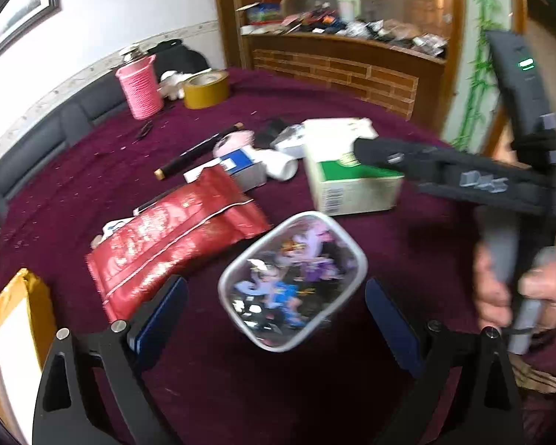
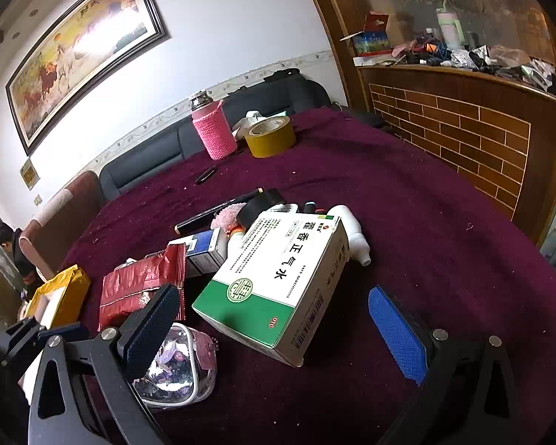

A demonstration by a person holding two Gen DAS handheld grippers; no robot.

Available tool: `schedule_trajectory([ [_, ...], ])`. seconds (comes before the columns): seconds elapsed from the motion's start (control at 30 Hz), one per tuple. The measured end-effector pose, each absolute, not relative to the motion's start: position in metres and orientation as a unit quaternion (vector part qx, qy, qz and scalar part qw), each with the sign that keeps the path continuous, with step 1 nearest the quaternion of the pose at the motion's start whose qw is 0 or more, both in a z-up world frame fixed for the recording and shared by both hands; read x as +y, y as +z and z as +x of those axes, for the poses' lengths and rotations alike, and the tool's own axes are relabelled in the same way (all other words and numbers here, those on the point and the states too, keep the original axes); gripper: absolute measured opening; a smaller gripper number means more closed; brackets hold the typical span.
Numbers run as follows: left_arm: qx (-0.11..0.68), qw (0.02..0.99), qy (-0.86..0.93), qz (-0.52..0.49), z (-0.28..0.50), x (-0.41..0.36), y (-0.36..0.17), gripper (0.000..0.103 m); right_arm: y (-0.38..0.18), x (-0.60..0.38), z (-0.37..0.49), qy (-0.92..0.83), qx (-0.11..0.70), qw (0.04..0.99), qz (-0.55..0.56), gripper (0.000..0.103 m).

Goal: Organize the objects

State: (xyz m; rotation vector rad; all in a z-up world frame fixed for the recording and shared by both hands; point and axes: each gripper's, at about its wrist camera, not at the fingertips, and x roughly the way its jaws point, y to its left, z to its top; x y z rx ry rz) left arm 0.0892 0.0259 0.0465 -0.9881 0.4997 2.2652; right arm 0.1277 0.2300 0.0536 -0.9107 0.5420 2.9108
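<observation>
A round bench draped in a dark maroon cloth is seen in both views, with the things gathered toward its middle. Only in the right wrist view are a long framed painting of horses on the white wall and a person at the far left edge shown; only in the left wrist view is a hand seen gripping the handle of the other tool at the right. The white and green medicine box printed with Chinese characters is seen lying tilted on the pile, directly ahead of the right claw, whose blue-padded fingers are held wide apart with nothing between them. A crinkled red foil bag is laid flat to the left of the box, its lower corner just beside the left pad of the left claw. That claw is also spread wide, and a clear, white-rimmed pouch printed with cartoon figures is seen lying on the cloth between its pads; contact cannot be told through the blur. A yellow tape roll and a pink knitted bottle are set together at the far edge, well apart from the pile.
</observation>
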Motion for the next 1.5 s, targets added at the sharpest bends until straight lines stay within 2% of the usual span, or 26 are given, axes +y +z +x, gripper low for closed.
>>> schedule_trajectory([
  [0.2,0.261,0.284,0.850,-0.359,0.075,0.047,0.032,0.096,0.054,0.233,0.128,0.938,0.184,0.023,-0.294,0.103],
  [0.57,0.281,0.358,0.799,-0.393,0.079,0.083,0.016,0.096,0.052,0.250,0.131,0.929,0.230,0.025,-0.289,0.103],
  [0.67,0.277,0.355,0.801,-0.395,0.084,0.089,0.012,0.092,0.049,0.257,0.130,0.923,0.248,0.024,-0.294,0.103],
  [0.7,0.269,0.349,0.803,-0.402,0.084,0.089,0.013,0.088,0.048,0.258,0.130,0.921,0.254,0.024,-0.295,0.103],
  [0.73,0.262,0.341,0.807,-0.404,0.083,0.088,0.014,0.076,0.047,0.260,0.130,0.919,0.260,0.023,-0.297,0.103],
  [0.9,0.221,0.305,0.839,-0.392,0.092,0.077,0.024,0.076,0.042,0.268,0.129,0.908,0.285,0.023,-0.307,0.103],
  [1.2,0.052,0.261,0.886,-0.379,0.113,-0.005,0.078,0.076,0.033,0.281,0.127,0.888,0.324,0.025,-0.325,0.103],
  [1.37,0.003,0.233,0.895,-0.379,0.133,-0.046,0.086,0.076,0.040,0.275,0.118,0.887,0.277,0.055,-0.364,0.103],
  [1.5,-0.007,0.208,0.907,-0.367,0.148,-0.070,0.087,0.076,0.058,0.267,0.105,0.888,0.249,0.061,-0.381,0.103],
])
